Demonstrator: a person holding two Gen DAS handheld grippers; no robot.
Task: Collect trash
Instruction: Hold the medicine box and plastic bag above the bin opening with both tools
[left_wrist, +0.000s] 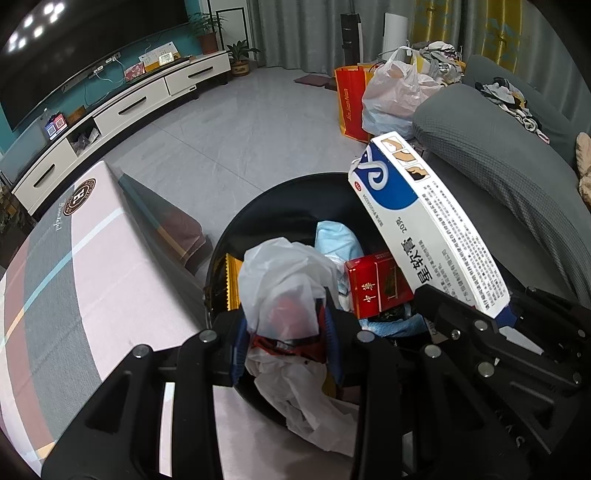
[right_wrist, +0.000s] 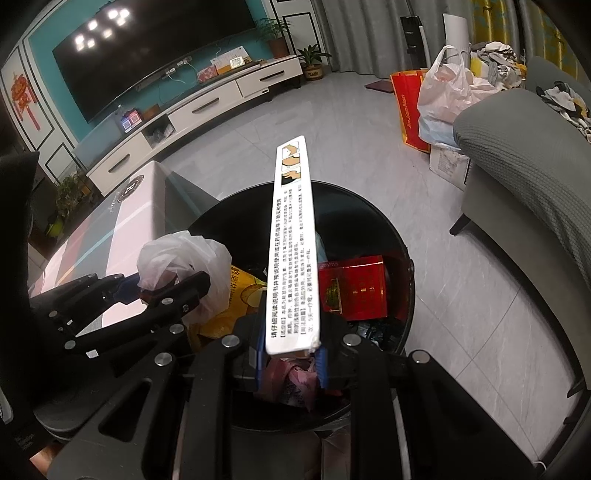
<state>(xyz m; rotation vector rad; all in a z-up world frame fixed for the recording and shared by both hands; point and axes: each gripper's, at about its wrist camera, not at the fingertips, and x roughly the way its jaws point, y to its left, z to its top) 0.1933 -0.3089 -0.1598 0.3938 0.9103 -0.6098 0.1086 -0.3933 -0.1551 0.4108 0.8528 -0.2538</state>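
Hanging above the open black bin (right_wrist: 399, 236), two pieces of trash are each pinched in a hand-held gripper. The right hand-held gripper (right_wrist: 291, 354) clamps one end of a long white and blue carton (right_wrist: 291, 236), which sticks out over the bin's mouth. The carton looks light and stiff, probably empty card, so an end grip seems enough, though a hard squeeze would likely crush it. The left hand-held gripper (left_wrist: 284, 332) is clenched on a crumpled white plastic bag (left_wrist: 284, 273) with something red inside; it is soft, light and slippery, best held by a bunched fold. In the bin I count one red box (right_wrist: 354, 288), one yellow packet (right_wrist: 240, 291) and some pale blue wrapping (left_wrist: 336, 236). The tabletop (left_wrist: 92, 266) with its patterned cover lies just beside the bin.
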